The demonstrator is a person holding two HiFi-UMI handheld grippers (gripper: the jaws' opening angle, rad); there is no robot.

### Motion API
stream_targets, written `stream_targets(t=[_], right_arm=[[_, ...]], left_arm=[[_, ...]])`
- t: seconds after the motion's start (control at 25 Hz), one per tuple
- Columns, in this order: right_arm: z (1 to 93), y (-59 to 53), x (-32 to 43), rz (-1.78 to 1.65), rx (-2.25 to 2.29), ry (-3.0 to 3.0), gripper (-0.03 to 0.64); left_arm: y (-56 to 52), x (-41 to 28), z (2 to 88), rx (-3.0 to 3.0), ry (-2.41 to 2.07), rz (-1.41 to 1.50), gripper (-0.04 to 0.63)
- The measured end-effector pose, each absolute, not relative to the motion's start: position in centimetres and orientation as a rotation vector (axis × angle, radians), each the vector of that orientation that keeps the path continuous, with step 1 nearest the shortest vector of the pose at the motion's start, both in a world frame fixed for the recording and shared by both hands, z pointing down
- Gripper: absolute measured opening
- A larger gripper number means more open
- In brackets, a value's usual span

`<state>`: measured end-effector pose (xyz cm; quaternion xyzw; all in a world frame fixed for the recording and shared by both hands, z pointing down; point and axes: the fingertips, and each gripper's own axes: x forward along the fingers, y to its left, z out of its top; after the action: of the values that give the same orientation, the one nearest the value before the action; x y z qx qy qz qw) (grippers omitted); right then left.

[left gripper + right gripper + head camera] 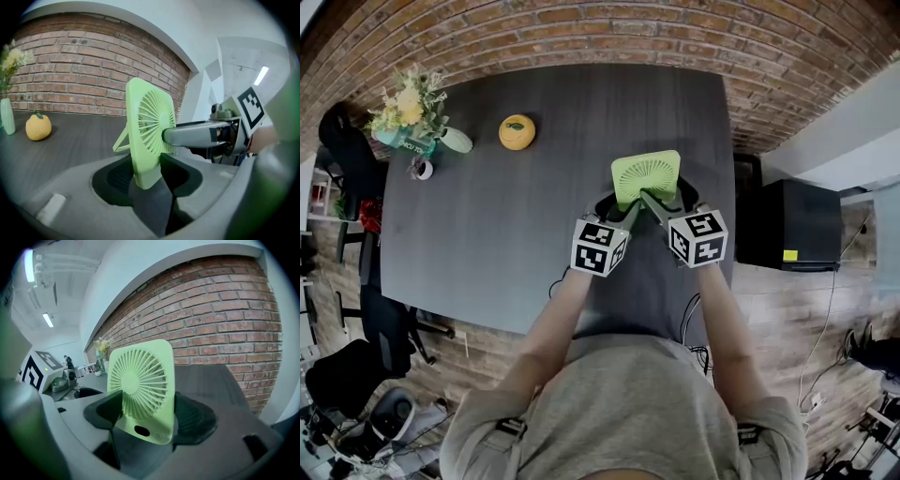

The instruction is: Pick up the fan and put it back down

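Green plastic fan [646, 178], clamped by both the left gripper [147, 174] and the right gripper [147, 420], seems just clear of the table [506, 216], so next comes lowering it upright onto the table.

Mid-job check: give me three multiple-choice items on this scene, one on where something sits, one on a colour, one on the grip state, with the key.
1. In the head view, where does the yellow fruit lie relative to the fan?
A. To its left
B. To its right
C. Beneath it

2. What colour is the fan?
A. White
B. Light green
C. Red

3. How is the fan gripped?
A. From the left only
B. From the right only
C. From both sides

Key:
1 A: the fruit sits well left of the fan, nearer the flowers.
2 B: its grille and frame show light green in all views.
3 C: the left gripper clamps its thin edge, and the right gripper clamps its two sides.
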<state>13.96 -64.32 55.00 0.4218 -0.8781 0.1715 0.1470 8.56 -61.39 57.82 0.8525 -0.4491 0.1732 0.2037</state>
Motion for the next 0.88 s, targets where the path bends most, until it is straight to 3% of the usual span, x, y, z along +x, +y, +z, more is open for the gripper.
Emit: stream_targets(t=[0.88], right_arm=[[51.3, -53.8, 13.4, 0.432, 1.266, -2.533, 0.347]], left_arm=[[-51.4, 7.8, 54.3, 2.430, -1.242, 0.482, 0.182]])
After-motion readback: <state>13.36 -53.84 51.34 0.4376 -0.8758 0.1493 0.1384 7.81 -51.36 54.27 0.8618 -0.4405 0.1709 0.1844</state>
